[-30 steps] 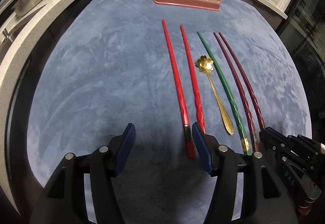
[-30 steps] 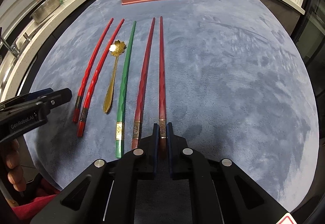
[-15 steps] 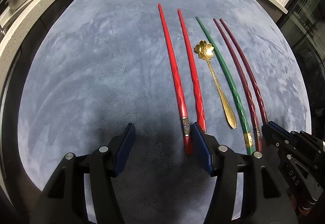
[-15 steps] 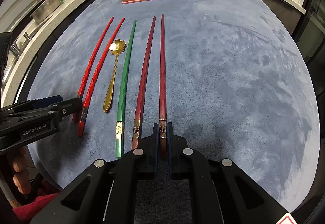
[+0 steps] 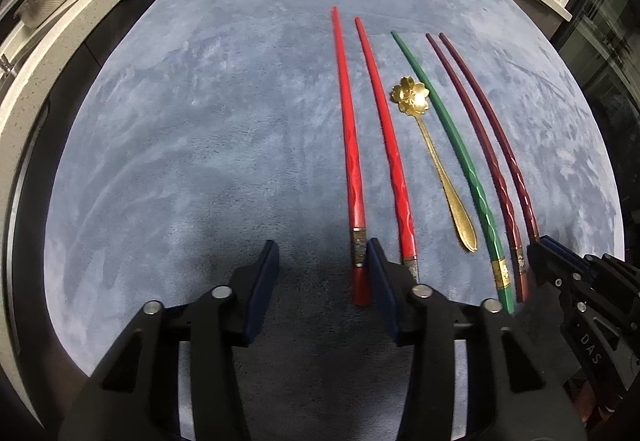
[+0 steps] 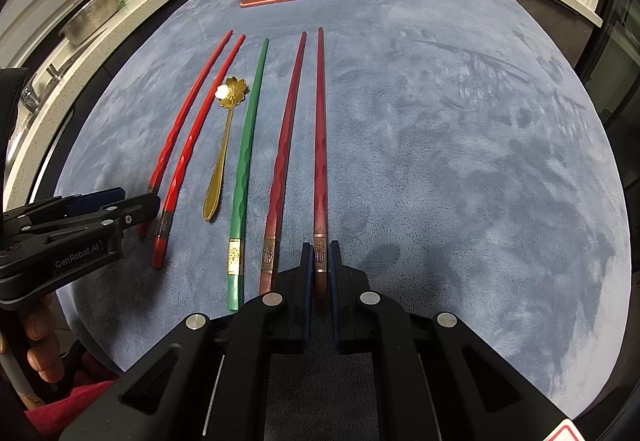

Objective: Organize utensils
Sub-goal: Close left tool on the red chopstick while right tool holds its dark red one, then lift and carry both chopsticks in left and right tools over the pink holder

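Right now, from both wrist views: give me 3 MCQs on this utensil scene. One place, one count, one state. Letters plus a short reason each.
1. Where does the gold spoon lie?
A. between a red chopstick and the green chopstick
B. inside the pink basket
C. right of the dark red pair

2. How many chopsticks lie on the blue mat?
A. three
B. five
C. seven

3. What is the right gripper doing?
A. open, holding nothing
B. shut on the spoon
C. shut on the outer dark red chopstick

Answers:
1 A: the inner red chopstick and the green chopstick flank it.
2 B: two red, one green, two dark red.
3 C: its blue pads clamp the outer dark red chopstick at the handle end.
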A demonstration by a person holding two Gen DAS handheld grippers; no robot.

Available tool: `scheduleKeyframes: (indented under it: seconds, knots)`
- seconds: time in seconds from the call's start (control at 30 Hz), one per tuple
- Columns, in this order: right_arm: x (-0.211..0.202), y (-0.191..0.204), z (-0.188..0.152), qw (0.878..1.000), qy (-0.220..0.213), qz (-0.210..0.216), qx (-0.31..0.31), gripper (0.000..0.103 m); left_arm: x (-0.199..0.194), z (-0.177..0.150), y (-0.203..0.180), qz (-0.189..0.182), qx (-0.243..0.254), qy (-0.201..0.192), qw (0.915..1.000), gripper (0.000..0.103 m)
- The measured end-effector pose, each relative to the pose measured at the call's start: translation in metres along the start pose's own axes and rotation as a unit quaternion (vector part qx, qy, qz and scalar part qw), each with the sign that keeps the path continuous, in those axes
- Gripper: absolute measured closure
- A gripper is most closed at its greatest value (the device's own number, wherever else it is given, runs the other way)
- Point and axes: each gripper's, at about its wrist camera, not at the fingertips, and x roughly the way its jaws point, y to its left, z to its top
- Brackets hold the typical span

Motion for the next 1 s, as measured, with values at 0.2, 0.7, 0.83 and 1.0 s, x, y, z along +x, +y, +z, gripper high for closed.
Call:
scheduleKeyframes:
  seconds: [0.2, 0.7, 0.83, 1.0]
  knots:
    - [0.000, 0.000, 0.001, 1.000, 0.000, 0.000, 0.000, 0.096, -0.001, 0.000, 0.004, 0.004, -0.004, -0.004, 1.0000, 0.079]
    - [-0.004, 0.000, 0.002, 1.000, -0.007, -0.001, 0.000, 0.096, -0.007, 0.002, 0.010, 0.005, -0.013, -0.014, 0.9998, 0.096]
    - [-0.017, 0.003, 0.008, 1.000, -0.028, -0.010, -0.009, 0.096, -0.017, 0.005, 0.012, 0.006, -0.015, -0.028, 0.9995, 0.096]
    - [-0.036, 0.003, 0.019, 0.999, -0.051, -0.009, -0.014, 0.096, -0.038, 0.012, 0.014, 0.007, -0.017, -0.054, 0.9984, 0.096]
